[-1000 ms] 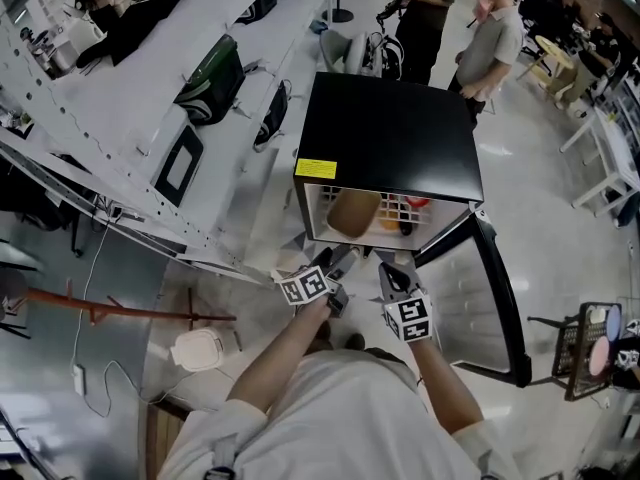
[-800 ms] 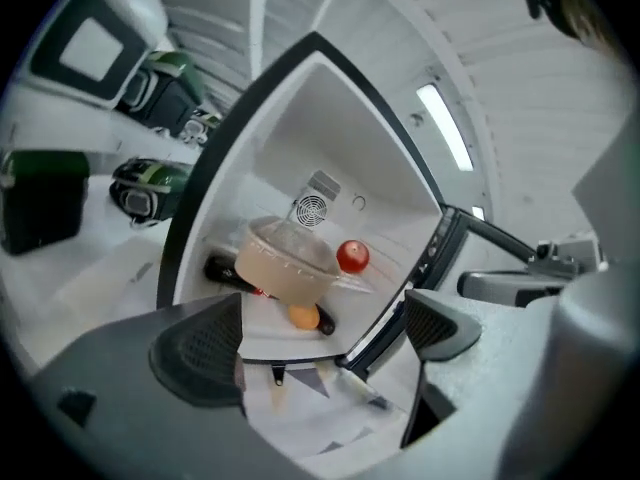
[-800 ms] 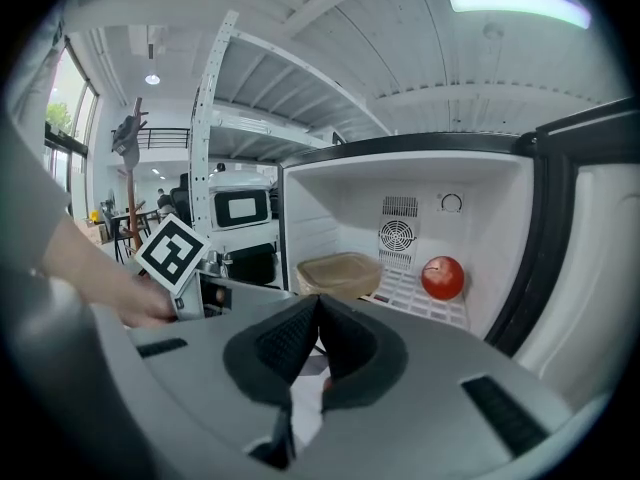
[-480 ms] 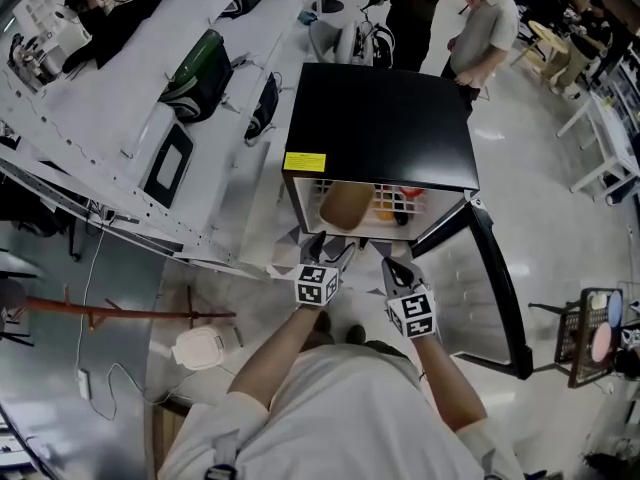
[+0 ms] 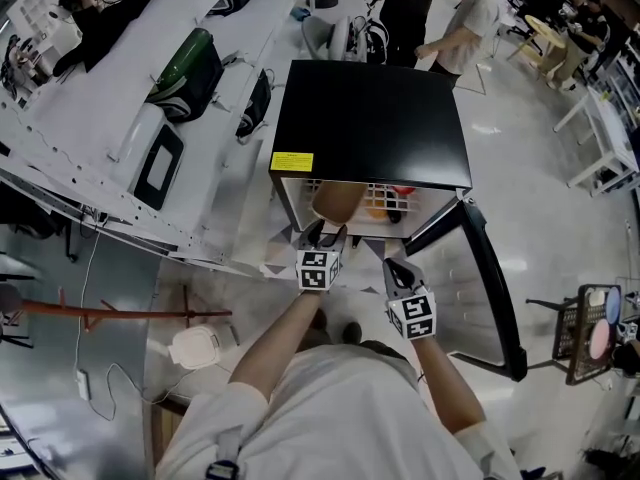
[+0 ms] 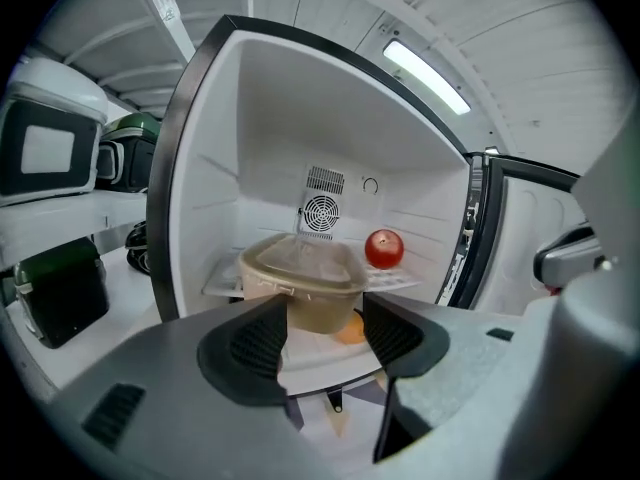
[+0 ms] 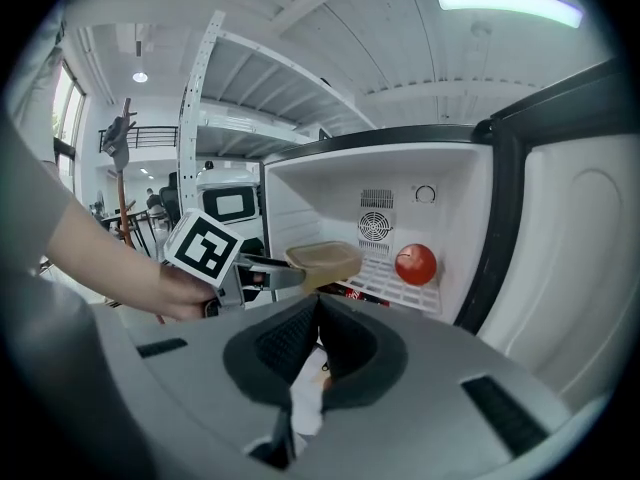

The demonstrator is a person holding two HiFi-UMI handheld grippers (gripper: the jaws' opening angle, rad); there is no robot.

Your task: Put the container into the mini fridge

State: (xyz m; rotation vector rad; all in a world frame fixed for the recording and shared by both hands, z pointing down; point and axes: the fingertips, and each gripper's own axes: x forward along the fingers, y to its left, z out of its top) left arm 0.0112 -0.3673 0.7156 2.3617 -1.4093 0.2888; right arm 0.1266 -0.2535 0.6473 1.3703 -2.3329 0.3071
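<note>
The black mini fridge (image 5: pixel 370 118) stands with its door (image 5: pixel 485 288) swung open to the right. The tan lidded container (image 5: pixel 335 200) (image 6: pixel 300 278) (image 7: pixel 322 261) is inside, at the front left of the wire shelf. My left gripper (image 5: pixel 322 234) (image 6: pixel 328 336) is at the fridge mouth. Its jaws have just been closing and stand half apart; the container lies just past the tips, not between the pads. In the right gripper view one left fingertip (image 7: pixel 278 270) reaches the container's side. My right gripper (image 5: pixel 393 266) (image 7: pixel 315 318) is shut and empty, lower right of the opening.
A red apple (image 6: pixel 384 249) (image 7: pixel 415 264) lies on the shelf to the right, an orange thing (image 6: pixel 350 330) below it. A white lidded box (image 5: pixel 195 348) lies on the floor at left. A workbench (image 5: pixel 110 118) with bags runs along the left. Two people (image 5: pixel 450 18) stand behind the fridge.
My left gripper has rolled so that its marker cube faces up, and its jaws have narrowed. Both grippers have edged toward the fridge opening. The container now sits more level.
</note>
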